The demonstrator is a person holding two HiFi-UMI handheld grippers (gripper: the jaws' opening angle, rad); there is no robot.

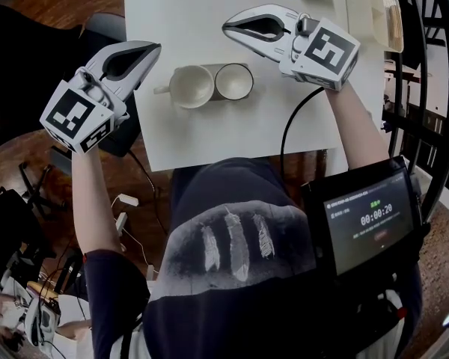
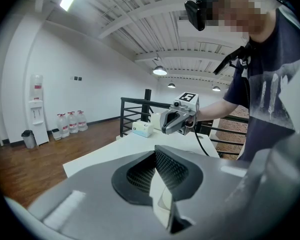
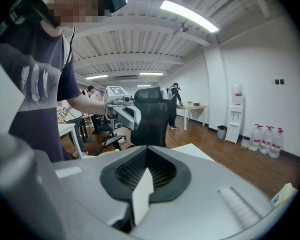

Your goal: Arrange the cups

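Head view: two cups stand touching on the white table [image 1: 209, 137], one white ceramic handled cup [image 1: 191, 86] and one dark-rimmed round cup [image 1: 233, 81], between the left gripper [image 1: 151, 49] and the right gripper [image 1: 229, 28]. Left gripper view: its jaws are pressed together, empty. Right gripper view: its jaws likewise meet on nothing.

We see two cups, upright, touching side by side on tabletop [image 1: 209, 137]: white cup [image 1: 191, 86], handle pointing left; grey cup [image 1: 233, 81], pale inside.
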